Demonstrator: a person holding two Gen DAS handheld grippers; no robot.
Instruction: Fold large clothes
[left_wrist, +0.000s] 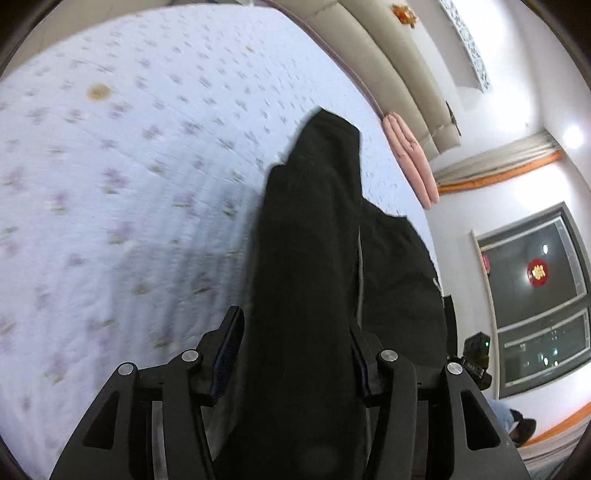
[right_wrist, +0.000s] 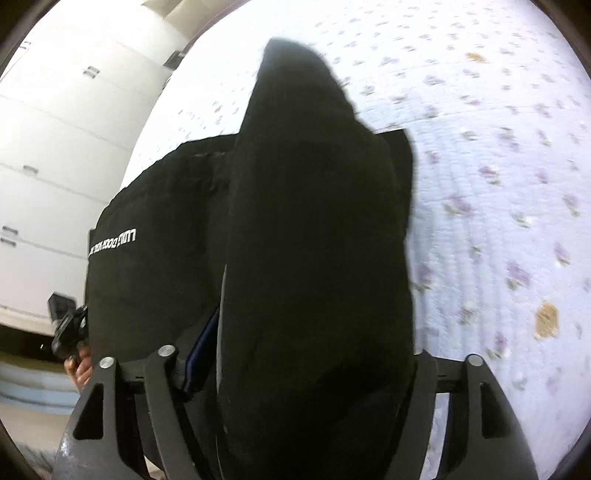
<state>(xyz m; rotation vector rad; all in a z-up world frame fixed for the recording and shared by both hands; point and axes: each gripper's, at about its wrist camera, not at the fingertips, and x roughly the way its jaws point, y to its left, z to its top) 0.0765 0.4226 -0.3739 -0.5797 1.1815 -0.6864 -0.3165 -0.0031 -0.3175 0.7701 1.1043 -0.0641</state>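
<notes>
My left tongs (left_wrist: 295, 354) stand parted, black garment (left_wrist: 314, 258) bunched between the fingers; whether the pads press it, I cannot tell. Same for my right tongs (right_wrist: 314, 343). The garment (right_wrist: 317, 221) drapes onto the floral bedspread (left_wrist: 129, 166).

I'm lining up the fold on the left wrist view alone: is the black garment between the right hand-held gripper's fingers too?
Observer: Yes. The black garment runs up between the fingers of the right hand-held gripper, though its far finger is hidden behind the cloth.
Operator: Any marking on the cloth over there?
Observer: A line of white lettering shows on the spread part of the garment, to the left of that gripper in its view.
</notes>
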